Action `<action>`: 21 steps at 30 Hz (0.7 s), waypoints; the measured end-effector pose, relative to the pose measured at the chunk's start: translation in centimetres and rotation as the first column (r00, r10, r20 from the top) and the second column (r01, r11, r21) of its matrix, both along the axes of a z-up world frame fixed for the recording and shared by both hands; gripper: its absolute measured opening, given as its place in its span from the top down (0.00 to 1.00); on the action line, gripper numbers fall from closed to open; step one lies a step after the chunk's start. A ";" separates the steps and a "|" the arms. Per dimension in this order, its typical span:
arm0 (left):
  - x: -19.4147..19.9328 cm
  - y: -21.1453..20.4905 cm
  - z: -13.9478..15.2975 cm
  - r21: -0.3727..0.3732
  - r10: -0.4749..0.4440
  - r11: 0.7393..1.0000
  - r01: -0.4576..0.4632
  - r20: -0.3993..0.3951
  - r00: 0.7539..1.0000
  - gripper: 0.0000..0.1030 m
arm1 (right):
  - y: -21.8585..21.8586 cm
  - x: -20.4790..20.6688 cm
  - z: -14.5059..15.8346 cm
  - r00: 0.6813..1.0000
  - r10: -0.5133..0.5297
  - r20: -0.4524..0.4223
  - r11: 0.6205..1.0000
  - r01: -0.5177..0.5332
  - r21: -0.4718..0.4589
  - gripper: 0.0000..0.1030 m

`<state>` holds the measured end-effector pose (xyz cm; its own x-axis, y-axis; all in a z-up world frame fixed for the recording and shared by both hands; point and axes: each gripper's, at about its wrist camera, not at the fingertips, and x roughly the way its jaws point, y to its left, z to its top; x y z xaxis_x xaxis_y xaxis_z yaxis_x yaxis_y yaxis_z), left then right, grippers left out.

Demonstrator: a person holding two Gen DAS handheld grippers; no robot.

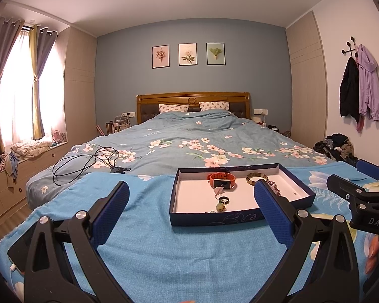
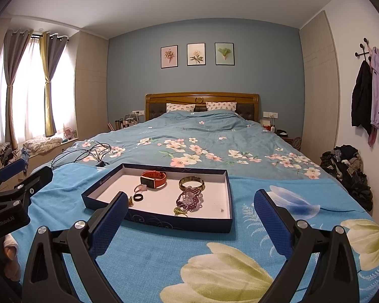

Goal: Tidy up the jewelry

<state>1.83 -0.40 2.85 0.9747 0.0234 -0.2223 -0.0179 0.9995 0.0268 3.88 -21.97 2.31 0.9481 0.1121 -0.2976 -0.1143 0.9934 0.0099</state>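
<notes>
The jewelry tray (image 2: 230, 197) lies just ahead of both spread hand-held grippers (image 2: 190, 217).

Tray (image 2: 161, 223): navy outside with pale swirl print, white inside. Watch (image 2: 154, 178): orange strap, dark face. Bangle (image 2: 191, 182): brass-gold. Beads (image 2: 190, 198): purple. Blanket (image 2: 164, 260): bright blue, cream tulips. Duvet (image 2: 202, 136): dusty blue, pink-white blossoms. Gripper pads (image 2: 108, 224): blue, textured.
</notes>
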 end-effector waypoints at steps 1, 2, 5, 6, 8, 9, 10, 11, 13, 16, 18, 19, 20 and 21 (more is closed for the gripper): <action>0.0 0.0 0.0 0.000 0.000 1.000 0.000 0.000 1.000 0.06 | 0.0 0.0 0.0 1.000 0.001 0.000 1.000 -0.001 0.001 0.07; 0.0 0.0 0.0 -0.001 0.000 1.000 0.000 0.000 1.000 0.06 | 0.0 0.0 0.0 1.000 0.000 -0.001 1.000 0.000 -0.001 0.07; 0.1 0.0 -0.1 0.000 -0.001 1.000 0.001 -0.003 1.000 0.06 | 0.1 0.1 -0.1 1.000 0.000 -0.003 1.000 0.000 0.002 0.07; 0.1 0.0 -0.1 -0.001 -0.002 1.000 0.002 -0.003 1.000 0.06 | 0.1 0.1 -0.2 1.000 0.000 -0.003 1.000 0.000 0.000 0.07; 0.1 0.0 -0.1 0.000 -0.003 1.000 0.003 -0.004 1.000 0.06 | 0.2 0.1 -0.3 1.000 0.000 -0.005 1.000 0.000 0.001 0.07; 0.1 0.0 -0.2 0.000 -0.004 1.000 0.004 -0.005 1.000 0.06 | 0.2 0.1 -0.3 1.000 0.001 -0.004 1.000 -0.001 0.002 0.07; 0.1 0.0 -0.2 0.001 -0.004 1.000 0.004 -0.005 1.000 0.06 | 0.2 0.2 -0.4 1.000 0.000 -0.004 1.000 0.000 0.003 0.07; 0.0 0.0 -0.2 0.001 -0.005 1.000 0.005 -0.005 1.000 0.06 | 0.2 0.1 -0.4 1.000 0.000 -0.003 1.000 0.000 0.003 0.07; 0.1 0.0 -0.2 -0.001 -0.004 1.000 0.004 -0.005 1.000 0.06 | 0.4 0.2 -0.5 1.000 0.000 -0.003 1.000 0.000 0.004 0.07; 0.1 -0.1 -0.2 0.000 -0.003 1.000 0.003 -0.005 1.000 0.06 | 0.5 0.1 -0.5 1.000 0.000 -0.004 1.000 0.000 0.003 0.07; 0.1 -0.1 -0.2 0.000 -0.003 1.000 0.003 -0.006 1.000 0.06 | 0.3 0.1 -0.5 1.000 0.000 -0.004 1.000 0.000 0.004 0.07; 0.0 -0.1 -0.2 0.000 -0.003 1.000 0.003 -0.006 1.000 0.06 | 0.4 0.1 -0.5 1.000 0.001 -0.004 1.000 -0.001 0.005 0.07; 0.0 -0.1 -0.2 -0.001 -0.004 1.000 0.004 -0.007 1.000 0.06 | 0.3 0.1 -0.5 1.000 -0.001 -0.003 1.000 0.001 0.004 0.07; 0.0 -0.1 -0.2 0.001 -0.003 1.000 0.003 -0.006 1.000 0.06 | 0.4 0.1 -0.5 1.000 -0.001 -0.002 1.000 0.001 0.004 0.07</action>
